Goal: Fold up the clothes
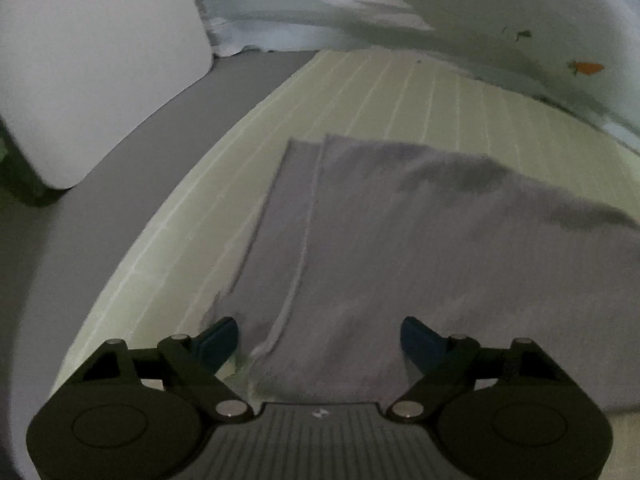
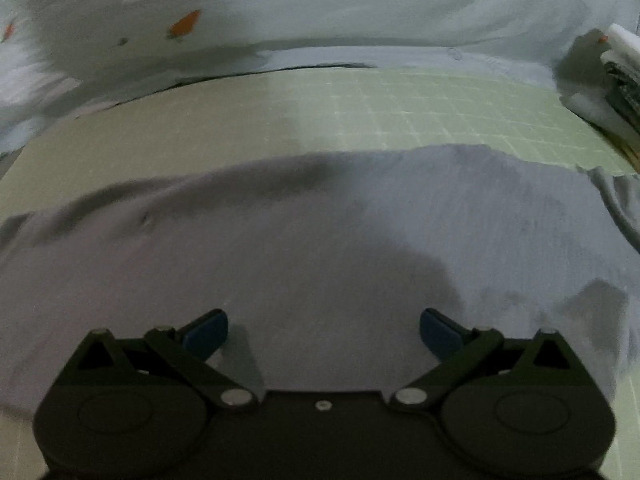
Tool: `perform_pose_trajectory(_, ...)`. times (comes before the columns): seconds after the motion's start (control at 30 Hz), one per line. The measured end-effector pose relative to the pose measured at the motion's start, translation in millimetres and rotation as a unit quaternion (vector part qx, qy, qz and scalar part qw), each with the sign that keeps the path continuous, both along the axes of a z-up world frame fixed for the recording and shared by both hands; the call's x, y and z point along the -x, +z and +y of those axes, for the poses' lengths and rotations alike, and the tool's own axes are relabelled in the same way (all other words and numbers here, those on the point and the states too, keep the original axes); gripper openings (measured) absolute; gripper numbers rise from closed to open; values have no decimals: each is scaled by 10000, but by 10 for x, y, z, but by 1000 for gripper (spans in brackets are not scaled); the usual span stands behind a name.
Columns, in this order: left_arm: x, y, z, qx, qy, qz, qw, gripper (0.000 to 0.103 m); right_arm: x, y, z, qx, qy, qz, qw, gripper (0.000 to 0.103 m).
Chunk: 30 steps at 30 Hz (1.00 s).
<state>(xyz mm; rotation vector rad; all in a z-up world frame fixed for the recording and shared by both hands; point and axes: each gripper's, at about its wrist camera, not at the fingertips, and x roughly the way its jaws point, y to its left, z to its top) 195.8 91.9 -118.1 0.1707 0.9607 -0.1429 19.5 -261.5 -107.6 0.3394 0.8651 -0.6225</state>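
A grey garment lies spread flat on a pale green grid mat. In the left wrist view its hemmed left edge runs up the middle, with a narrower flap beside it. My left gripper is open just above the garment's near edge, holding nothing. In the right wrist view the same grey garment fills the lower half, over the green mat. My right gripper is open over the cloth, holding nothing.
A white pillow stands at the left on a grey surface. Pale bedding with orange carrot prints lies behind the mat. A stack of folded items sits at the far right.
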Motion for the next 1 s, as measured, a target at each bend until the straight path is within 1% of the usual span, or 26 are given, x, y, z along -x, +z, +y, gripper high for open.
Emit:
perform_pose_trajectory(0.03, 44, 4, 28, -31, 38, 30, 10000, 89, 36, 17, 75, 5, 24, 0, 10000, 103)
perform_pose_trajectory(0.13, 79, -60, 121, 144, 203, 222, 9994, 89, 127, 35, 236, -42, 70, -38, 10000, 103)
perform_pose_trajectory(0.2, 102, -97, 176, 249, 302, 337, 9987, 87, 166, 36, 329, -51, 92, -44, 9999, 103)
perform_pose_trajectory(0.23, 113, -79, 164, 231, 286, 315, 9988, 79, 179, 39, 368, -22, 102, -25, 9999, 103)
perform_pose_trajectory(0.27, 123, -61, 153, 213, 270, 293, 9990, 67, 193, 47, 398, 9, 115, -20, 9999, 103)
perform_pose_trajectory(0.3, 130, -43, 141, 198, 248, 273, 9991, 58, 206, 58, 412, 33, 120, -32, 9999, 103)
perform_pose_trajectory(0.33, 119, -27, 126, 205, 197, 262, 9993, 36, 219, 68, 419, 52, 115, -49, 9999, 103)
perform_pose_trajectory(0.37, 112, -10, 114, 225, 162, 257, 9993, 6, 227, 74, 417, 64, 107, -63, 9999, 103)
perform_pose_trajectory(0.47, 86, 126, 101, 485, 68, 70, 9988, 3, 269, 111, 434, 104, 60, -100, 9999, 103)
perform_pose_trajectory(0.6, -40, 459, 53, 852, -145, -415, 9954, 3, 341, 176, 448, 200, -55, -164, 9997, 103)
perform_pose_trajectory(0.63, -79, 565, 54, 1014, -192, -561, 9931, 3, 359, 188, 442, 211, -105, -184, 9996, 103)
perform_pose_trajectory(0.7, -157, 793, 71, 1447, -268, -857, 9854, 3, 391, 206, 421, 226, -207, -213, 9993, 103)
perform_pose_trajectory(0.8, -238, 982, 74, 1630, -359, -1198, 9787, 3, 418, 208, 396, 220, -327, -240, 9989, 103)
perform_pose_trajectory(0.87, -278, 888, 50, 1351, -381, -1249, 9822, 3, 426, 195, 376, 195, -399, -238, 9987, 103)
perform_pose_trajectory(0.9, -320, 749, 62, 1197, -321, -1110, 9861, 3, 425, 184, 373, 176, -424, -228, 9987, 103)
perform_pose_trajectory(1.0, -397, 290, 185, 1137, 23, -411, 9927, 3, 396, 132, 377, 87, -413, -149, 9990, 103)
